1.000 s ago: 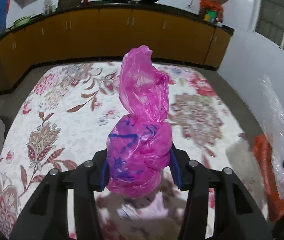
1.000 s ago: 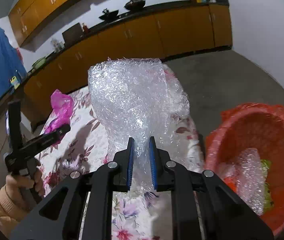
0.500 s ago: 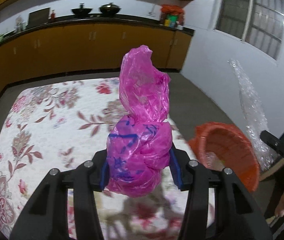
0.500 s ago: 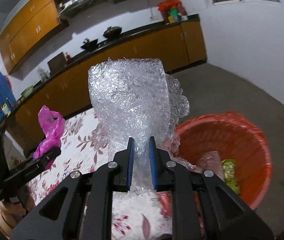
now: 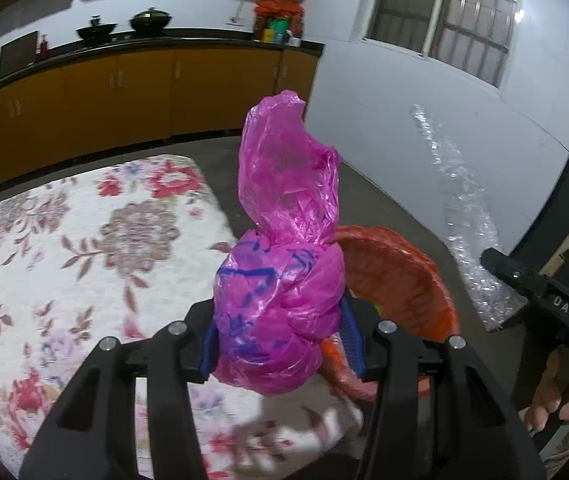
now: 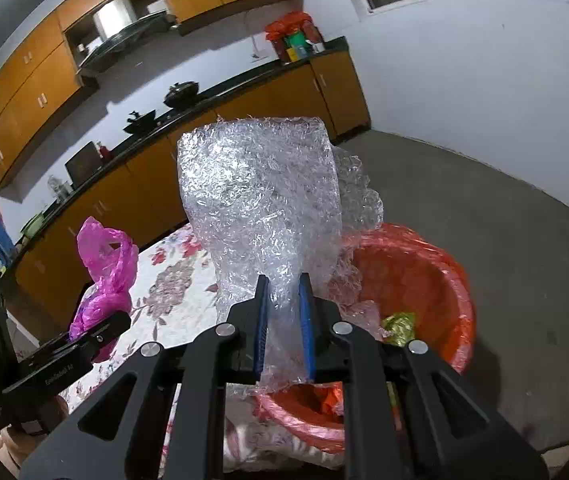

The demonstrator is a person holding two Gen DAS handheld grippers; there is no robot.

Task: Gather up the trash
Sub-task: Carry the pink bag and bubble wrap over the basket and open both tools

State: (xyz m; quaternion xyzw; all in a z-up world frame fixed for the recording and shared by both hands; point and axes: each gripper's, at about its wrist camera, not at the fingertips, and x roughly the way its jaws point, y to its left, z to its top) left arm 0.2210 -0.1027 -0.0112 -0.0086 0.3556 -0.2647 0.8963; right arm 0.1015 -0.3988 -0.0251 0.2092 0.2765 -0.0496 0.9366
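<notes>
Floral mat edge borders the bin. I hold bag in left gripper, wrap in right gripper; next, release over bin.

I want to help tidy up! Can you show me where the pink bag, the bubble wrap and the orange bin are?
pink plastic bag (image 5: pixel 280 312): left wrist view, its knotted lower bulge.
bubble wrap (image 6: pixel 260 200): right wrist view, middle of the sheet.
orange bin (image 6: pixel 450 280): right wrist view, its far inner wall.
</notes>
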